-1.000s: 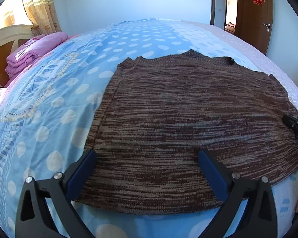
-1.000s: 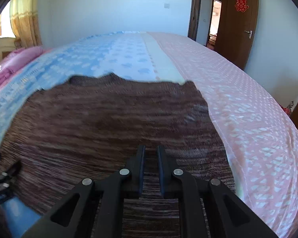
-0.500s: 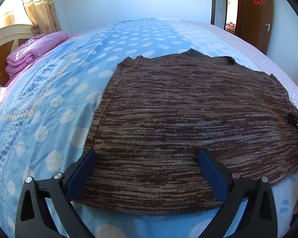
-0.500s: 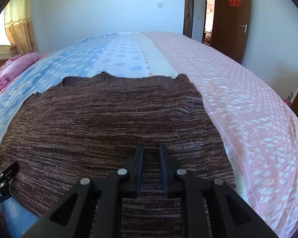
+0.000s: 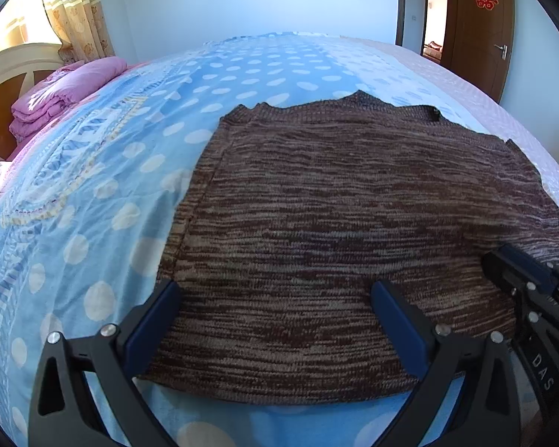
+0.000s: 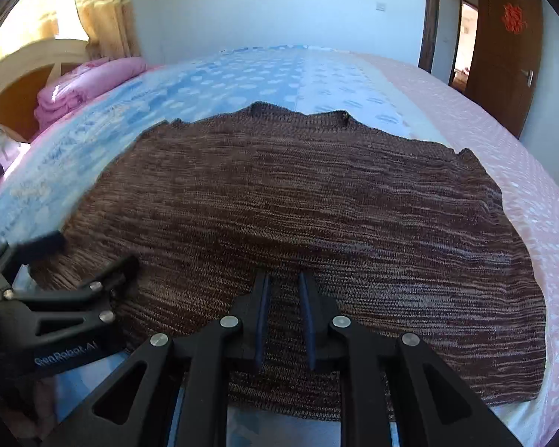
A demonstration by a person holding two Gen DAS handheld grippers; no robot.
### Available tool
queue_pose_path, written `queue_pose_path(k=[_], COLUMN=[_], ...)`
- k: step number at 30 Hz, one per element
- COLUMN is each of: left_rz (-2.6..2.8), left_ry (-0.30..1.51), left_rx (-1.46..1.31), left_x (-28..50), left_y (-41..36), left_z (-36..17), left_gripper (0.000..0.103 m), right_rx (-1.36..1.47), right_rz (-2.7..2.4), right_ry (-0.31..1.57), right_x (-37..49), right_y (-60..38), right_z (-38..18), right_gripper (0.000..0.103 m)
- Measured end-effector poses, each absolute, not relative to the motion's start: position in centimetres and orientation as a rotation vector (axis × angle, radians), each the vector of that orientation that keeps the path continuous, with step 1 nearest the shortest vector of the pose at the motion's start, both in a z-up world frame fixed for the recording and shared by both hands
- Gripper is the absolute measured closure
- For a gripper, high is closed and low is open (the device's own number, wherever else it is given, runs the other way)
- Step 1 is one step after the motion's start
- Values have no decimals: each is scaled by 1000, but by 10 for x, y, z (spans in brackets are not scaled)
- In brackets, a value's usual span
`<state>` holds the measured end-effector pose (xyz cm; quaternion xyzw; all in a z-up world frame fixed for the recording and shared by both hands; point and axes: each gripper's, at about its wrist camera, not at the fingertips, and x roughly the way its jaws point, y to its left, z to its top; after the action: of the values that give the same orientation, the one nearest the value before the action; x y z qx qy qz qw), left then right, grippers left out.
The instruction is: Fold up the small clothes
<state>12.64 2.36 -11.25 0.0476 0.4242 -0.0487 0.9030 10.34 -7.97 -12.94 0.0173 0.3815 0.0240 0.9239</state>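
Blue spotted bedsheet (image 5: 104, 171) covers the bed. On it the brown knit sweater (image 5: 354, 231) lies flat, no fold made yet. Left gripper (image 5: 275, 298) is wide open, holding nothing. Right gripper (image 6: 284, 290) is nearly closed, empty.

L claw (image 5: 275, 298): black frame, blue pads, silver screws | R claw (image 6: 283, 298): same, "GenRobot.AI" marking on L body

1. Your right tongs (image 5: 503, 260) run off the right edge of the left wrist view, so their gap can't be read there.
2. The sweater (image 6: 298, 205) hem is covered by your right tongs' fingers (image 6: 261, 313).
3. The red door decoration (image 6: 515, 17) is blurred and unreadable.
4. The pink quilt (image 5: 56, 100) is partly cut off behind the bed (image 5: 93, 186).
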Motion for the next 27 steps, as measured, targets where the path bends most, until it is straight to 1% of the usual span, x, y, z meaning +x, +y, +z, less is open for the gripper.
queue_pose_path(k=[3,5,9,10,13,16,18,22,23,24,27], left_rz=[-112,-130,-110,-109,-106,-137,-195,-216,-251,-284,-289], left_ry=[879,859,755,753,816,831,872,886,883,882,863], left_rx=[69,-1,-275,-362,-488,-507,-494,-387,-397,-416,-469], left_x=[126,122,110,112,131,149,162,164,162,160,155], left_y=[28,38,90,105,128,131,119,97,96,97,109], left_z=[-112,-109,-98,-100,-109,-107,-111,-112,-112,-112,-114], left_gripper=[0,0,0,0,2,2,2,3,10,20,31], right_rx=[36,50,101,111,116,115,118,124,125,127,131], right_rz=[49,56,83,87,92,100,104,109,110,112,115], right_ry=[782,778,771,770,768,766,766,765,765,765,765], right_x=[103,103,101,100,100,99,100,100,100,100,100], right_y=[-79,-80,-89,-91,-91,-92,-92,-92,-92,-93,-93], right_z=[-131,-132,-132,-131,-131,-131,-131,-131,-132,-132,-132], right_gripper=[83,83,81,81,80,77,76,76,76,76,75])
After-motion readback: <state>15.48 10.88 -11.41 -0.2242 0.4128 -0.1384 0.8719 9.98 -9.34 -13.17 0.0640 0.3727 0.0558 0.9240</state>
